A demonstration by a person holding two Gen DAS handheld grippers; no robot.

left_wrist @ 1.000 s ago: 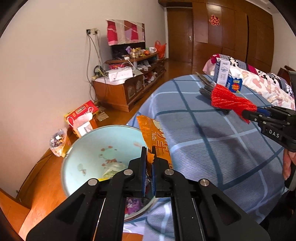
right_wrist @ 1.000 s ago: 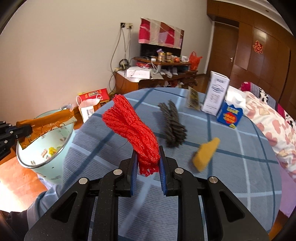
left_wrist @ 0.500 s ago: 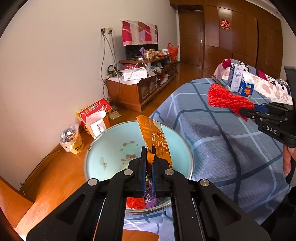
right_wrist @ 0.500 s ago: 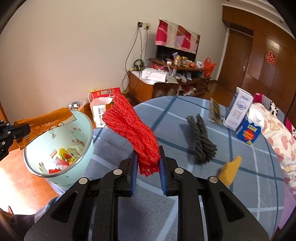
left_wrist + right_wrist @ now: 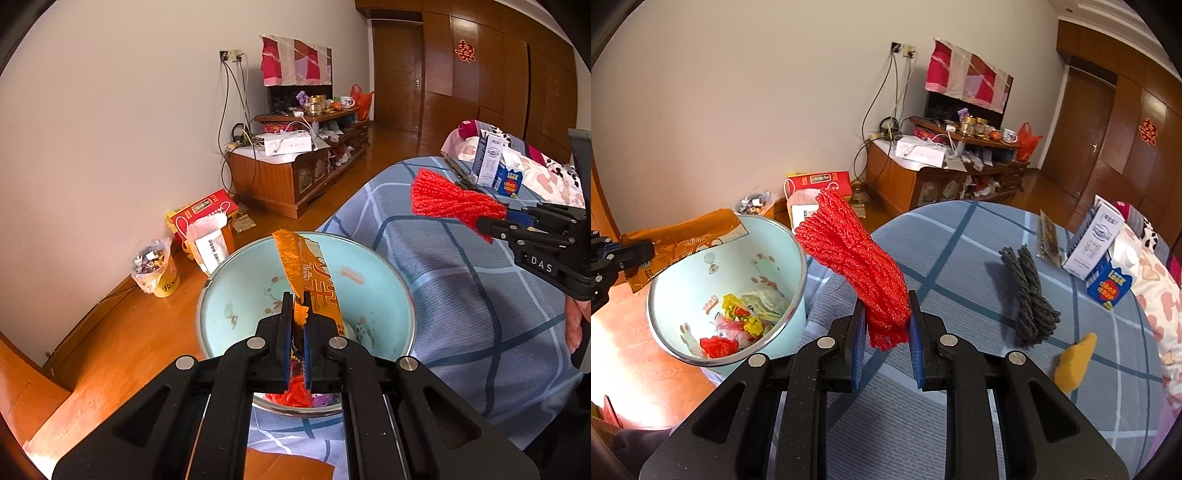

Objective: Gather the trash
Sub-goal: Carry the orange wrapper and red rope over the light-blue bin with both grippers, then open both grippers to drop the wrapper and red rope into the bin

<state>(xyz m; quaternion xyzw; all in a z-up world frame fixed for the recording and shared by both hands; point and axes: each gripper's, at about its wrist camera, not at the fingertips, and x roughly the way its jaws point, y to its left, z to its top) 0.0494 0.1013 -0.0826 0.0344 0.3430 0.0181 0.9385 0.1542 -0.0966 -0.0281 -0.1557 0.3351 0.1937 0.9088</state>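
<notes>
Left claw (image 5: 299, 314) clenched on an orange wrapper (image 5: 310, 273), held right over the mouth of the pale blue bin (image 5: 391, 273). Right claw (image 5: 886, 332) clenched on a red mesh bundle (image 5: 857, 258). It hangs above the checked tabletop (image 5: 960, 424), just beside the bin rim; in the right view the bin (image 5: 790, 314) sits at 9 o'clock of the bundle. Bin already has scraps at the bottom.

Left to collect on the tabletop: grey rope bundle (image 5: 1030, 295) at 2 o'clock of the right claw, yellow wedge (image 5: 1075, 363) at 3 o'clock.

Risks: the wrapper is long and stiff and pinched at one end, so on release it could catch the rim and tip onto the floor. The mesh is not yet over the opening; letting go now drops it on the tabletop edge. Loose mesh may snag on the claw pads. Both claws near one bin could bump each other.
</notes>
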